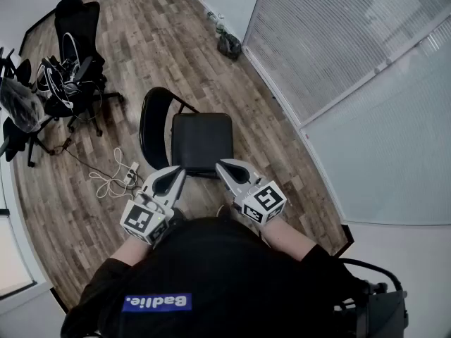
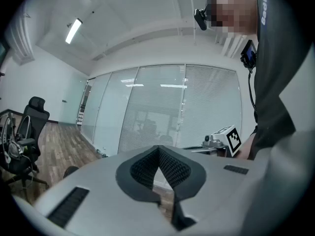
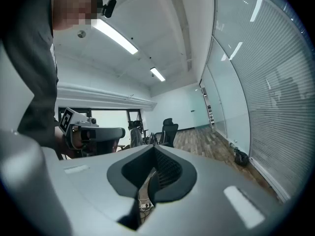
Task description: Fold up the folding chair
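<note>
We hold left gripper (image 1: 175, 174) and right gripper (image 1: 225, 167) ready, fingers (image 2: 174, 168) pressed together, empty. Folding chair (image 1: 201, 139) stands unfolded on floor (image 1: 141, 41) at twelve o'clock, just ahead, untouched.

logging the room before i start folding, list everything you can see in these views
folding chair: 1, black, unfolded, mid floor just ahead of the grippers
office chairs: at least 2, black, upper left, cables heaped on them
cable: 1, white, loose on the floor left of the folding chair
bag: 1, dark, on the floor at the foot of the glass wall
glass wall: 1, pale with blinds, right side
floor: brown wood planks
left gripper: 1, grey, jaws shut, nothing between them
right gripper: 1, grey, jaws shut, nothing between them
person's top: 1, black, bottom of the head view
</note>
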